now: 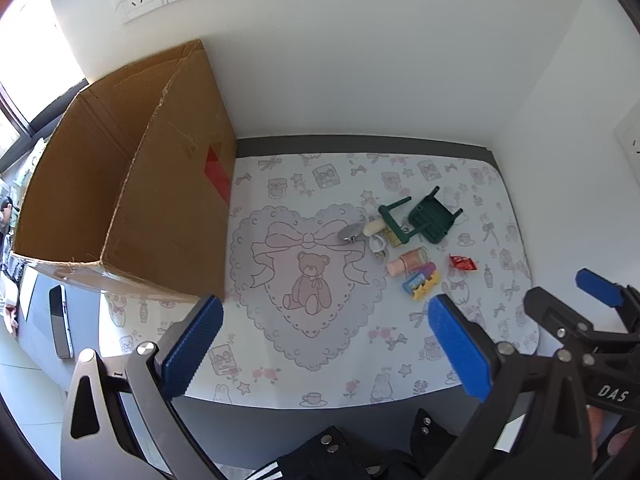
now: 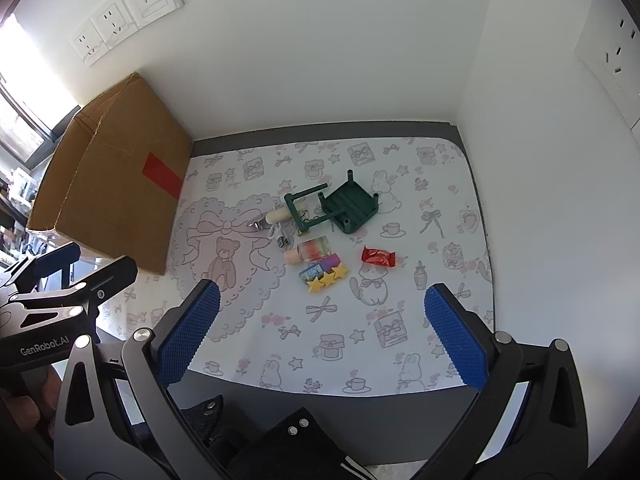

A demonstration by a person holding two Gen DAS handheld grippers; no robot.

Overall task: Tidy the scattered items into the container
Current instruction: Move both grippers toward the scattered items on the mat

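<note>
1. White walls are closing in a corner desk, with sockets [image 2: 106, 26] on the back wall and daylight coming in behind the box [image 1: 132, 184].
2. I am looking at a grey desk [image 2: 256, 394] wearing a printed mat [image 2: 404, 316] with a teddy-and-heart drawing; a phone [image 1: 60, 322] is lying on the desk just in front of the box.
3. I am taking the box as my landmark: it is standing open-topped at the mat's edge, and its inside looks bare from my left wrist view.
4. Scattered things are sitting in one cluster on the mat, well apart from the box on the side with the red tape: a green stool [image 2: 352, 208] upturned farthest out, a wrapper [image 2: 378, 258] beyond it, a bottle [image 2: 310, 250], a star strip [image 2: 328, 278] and a roller [image 2: 276, 216] nearest the box.
5. I am holding the left gripper [image 1: 326, 344] spread wide and empty, hovering over the mat nearer the box.
6. I am holding the right gripper [image 2: 322, 332] spread wide too, with nothing between its pads, hovering short of the cluster.
7. Nothing looks tidied yet, I judge.
8. Risks I am weighing: the pieces are touching, so closing on one may drag its neighbours; the bottle may roll; the flat wrapper may slip from the pads; the stool's legs may catch on the box rim.
</note>
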